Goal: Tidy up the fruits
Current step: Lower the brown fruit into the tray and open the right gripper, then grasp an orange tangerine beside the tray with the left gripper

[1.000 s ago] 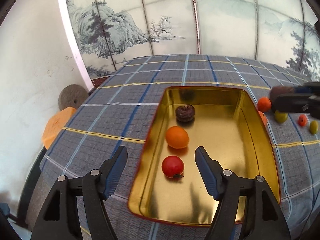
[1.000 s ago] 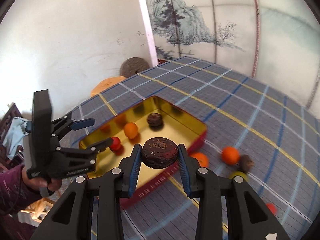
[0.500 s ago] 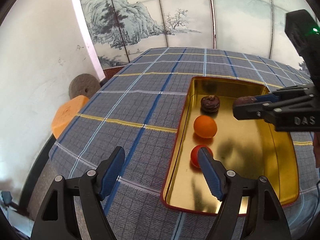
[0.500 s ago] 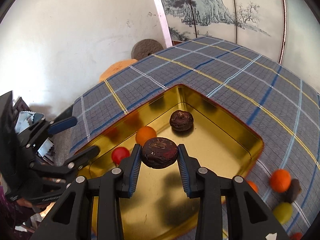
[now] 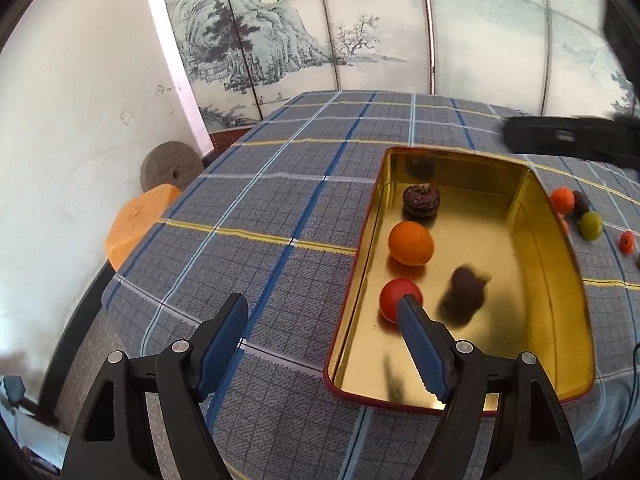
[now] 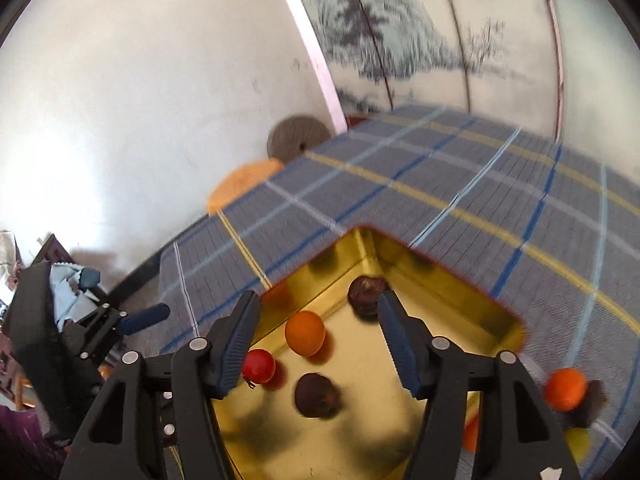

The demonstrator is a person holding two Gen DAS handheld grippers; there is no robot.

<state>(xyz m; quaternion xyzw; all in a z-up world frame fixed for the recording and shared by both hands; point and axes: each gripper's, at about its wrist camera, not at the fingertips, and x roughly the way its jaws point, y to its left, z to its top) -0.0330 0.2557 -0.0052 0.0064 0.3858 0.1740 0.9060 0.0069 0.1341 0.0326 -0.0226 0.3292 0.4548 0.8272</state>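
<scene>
Black plastic tongs with blue ribbed pads

The left tongs [image 5: 322,322] had matte black triangular-cutout frames, silver round screws at the joints and dark blue serrated pads [image 5: 420,346]. The right tongs [image 6: 314,330] matched: black frames, silver screws, blue ridged pads [image 6: 236,334], a white scrap near the right edge.

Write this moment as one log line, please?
right gripper: open | dark fruit: in gold tray | left gripper: open, idle
</scene>
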